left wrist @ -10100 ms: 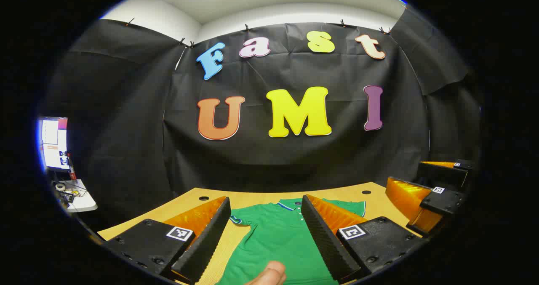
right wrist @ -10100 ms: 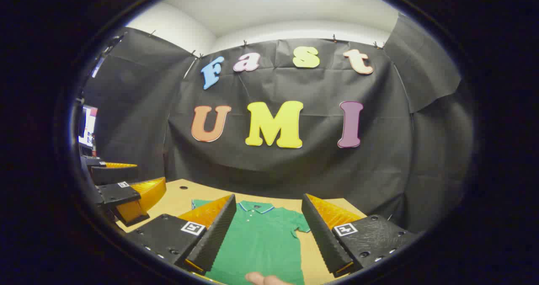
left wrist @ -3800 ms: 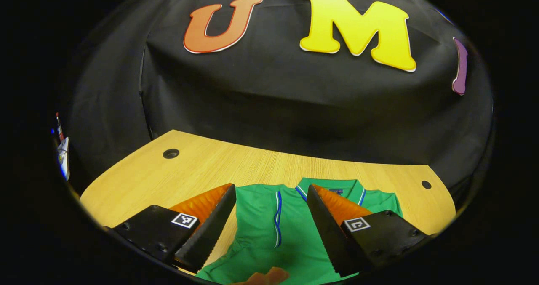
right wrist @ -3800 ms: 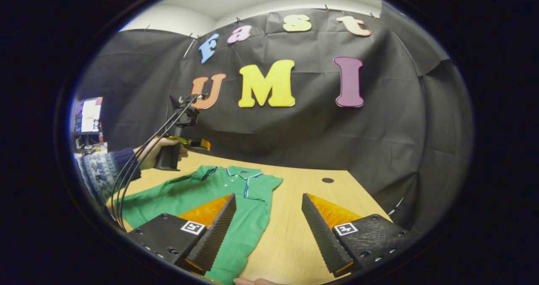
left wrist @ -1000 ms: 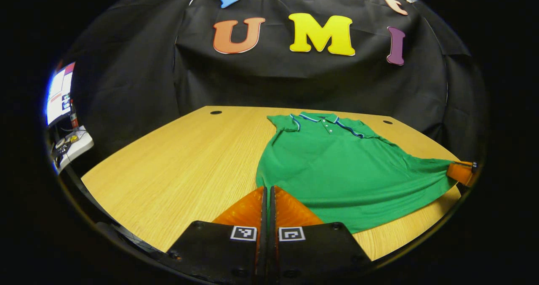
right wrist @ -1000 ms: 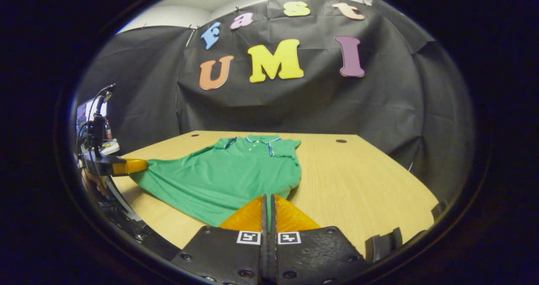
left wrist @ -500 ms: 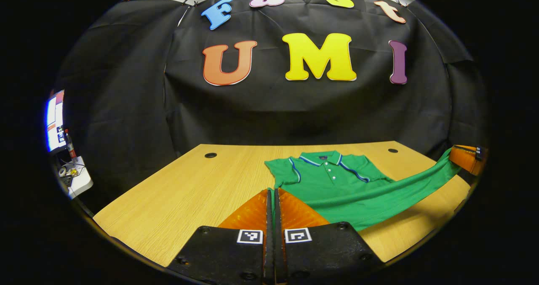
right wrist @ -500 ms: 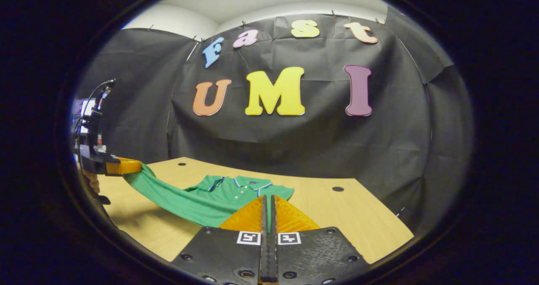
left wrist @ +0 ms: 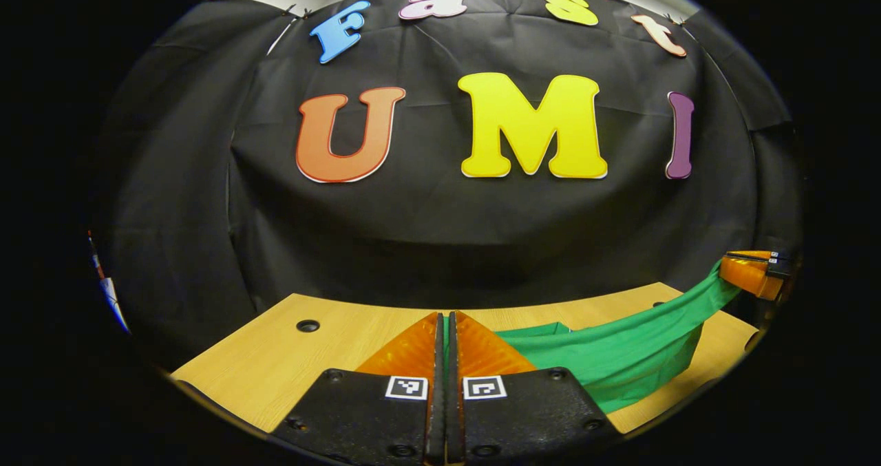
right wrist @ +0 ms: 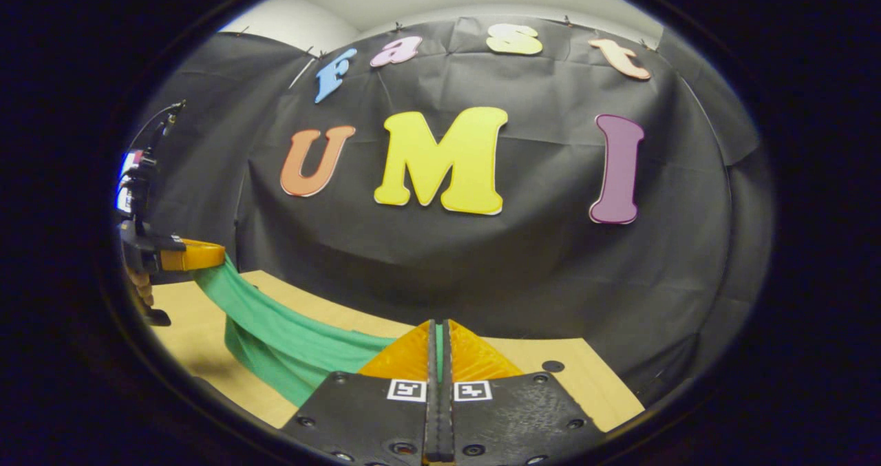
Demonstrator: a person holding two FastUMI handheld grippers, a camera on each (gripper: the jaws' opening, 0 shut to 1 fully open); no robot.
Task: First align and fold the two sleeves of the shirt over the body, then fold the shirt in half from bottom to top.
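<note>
Shirt (left wrist: 619, 356) hangs above the table (left wrist: 275, 376), its hem stretched between our left gripper (left wrist: 446, 328) and right gripper (right wrist: 438, 335), each pinching it. We should carry both corners toward twelve o'clock, level and taut.

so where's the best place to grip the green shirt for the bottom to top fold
At the two corners of its bottom hem, one per gripper, coming in from the near edge of the table. The green shirt already hangs as a taut band between the left gripper, jaws closed on one end, and the right gripper, closed on the other, so the hem stays straight.
</note>
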